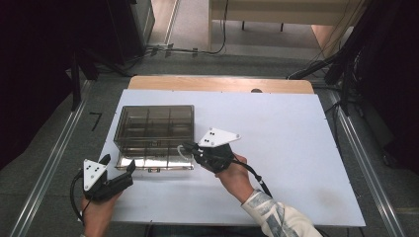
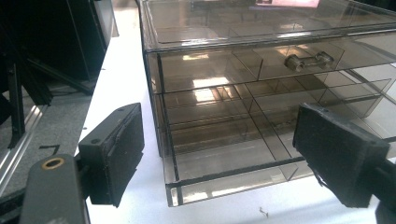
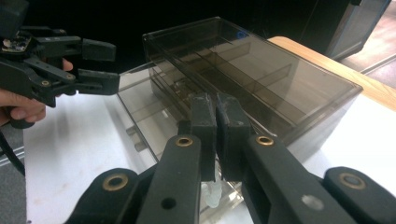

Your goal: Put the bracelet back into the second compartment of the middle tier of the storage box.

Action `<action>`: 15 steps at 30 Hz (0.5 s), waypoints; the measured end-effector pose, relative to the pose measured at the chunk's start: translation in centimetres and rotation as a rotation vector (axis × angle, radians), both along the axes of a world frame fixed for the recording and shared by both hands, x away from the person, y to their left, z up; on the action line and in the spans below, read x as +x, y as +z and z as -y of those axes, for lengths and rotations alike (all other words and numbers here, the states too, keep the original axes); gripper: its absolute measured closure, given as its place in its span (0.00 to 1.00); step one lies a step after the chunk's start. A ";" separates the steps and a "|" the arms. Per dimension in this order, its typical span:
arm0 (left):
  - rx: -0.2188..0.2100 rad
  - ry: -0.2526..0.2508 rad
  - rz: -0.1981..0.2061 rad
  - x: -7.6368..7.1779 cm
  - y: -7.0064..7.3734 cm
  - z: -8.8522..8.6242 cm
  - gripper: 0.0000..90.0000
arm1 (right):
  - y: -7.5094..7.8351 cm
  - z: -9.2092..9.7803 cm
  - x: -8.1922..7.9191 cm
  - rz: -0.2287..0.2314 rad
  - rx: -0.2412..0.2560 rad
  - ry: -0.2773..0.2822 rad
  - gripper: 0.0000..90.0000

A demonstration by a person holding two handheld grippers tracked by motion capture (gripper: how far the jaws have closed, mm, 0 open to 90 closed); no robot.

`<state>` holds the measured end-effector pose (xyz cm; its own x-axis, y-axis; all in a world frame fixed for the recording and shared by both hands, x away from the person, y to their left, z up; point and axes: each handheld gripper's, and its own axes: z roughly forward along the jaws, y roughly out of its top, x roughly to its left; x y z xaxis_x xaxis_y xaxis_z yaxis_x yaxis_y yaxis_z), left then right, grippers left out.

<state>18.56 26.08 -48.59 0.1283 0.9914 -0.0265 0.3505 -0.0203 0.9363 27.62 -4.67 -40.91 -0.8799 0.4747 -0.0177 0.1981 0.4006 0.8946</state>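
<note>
Your right tongs [image 1: 190,149] sit at the centre of the high view, at the lower right corner of the smoked clear drawer box [image 1: 154,129]. Their jaws are pressed together on a small clear handle [image 3: 211,192]; in the right gripper view this piece appears at the bottom centre, just below the closed pads, and it seems to belong to the pulled-out bottom drawer [image 1: 154,163]. Your right hand [image 1: 236,176] reaches in from the lower centre of the high view, in a patterned sleeve [image 1: 274,217].

Your left tongs [image 1: 117,164] lie at the lower left of the high view, just beside the drawer's left front corner. Their jaws stand spread wide, and in the left gripper view the box [image 2: 261,93] shows between them without touching either pad. Near the upper right of that view, a second clear handle [image 2: 309,60] sits on an upper drawer front.

Placement: the box stands on the white table [image 1: 276,148], in the left half of the high view, its divided compartments visible through the lid. The bottom drawer projects toward the lower edge of the frame.
</note>
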 end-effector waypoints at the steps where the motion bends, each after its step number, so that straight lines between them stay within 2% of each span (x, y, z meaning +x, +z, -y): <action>1: -0.001 0.000 -0.001 0.0 0.0 0.0 0.19 | 0.0 -0.2 0.0 0.002 0.000 0.002 0.94; 15: -0.001 -0.004 -0.002 0.1 0.0 0.0 0.19 | -0.3 -2.1 0.4 -0.006 0.002 0.022 0.94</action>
<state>18.62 26.06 -48.62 0.1327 0.9908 -0.0277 0.3524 -0.0210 0.9356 27.97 -2.53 -41.23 -0.8903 0.4552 -0.0119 0.1943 0.4034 0.8942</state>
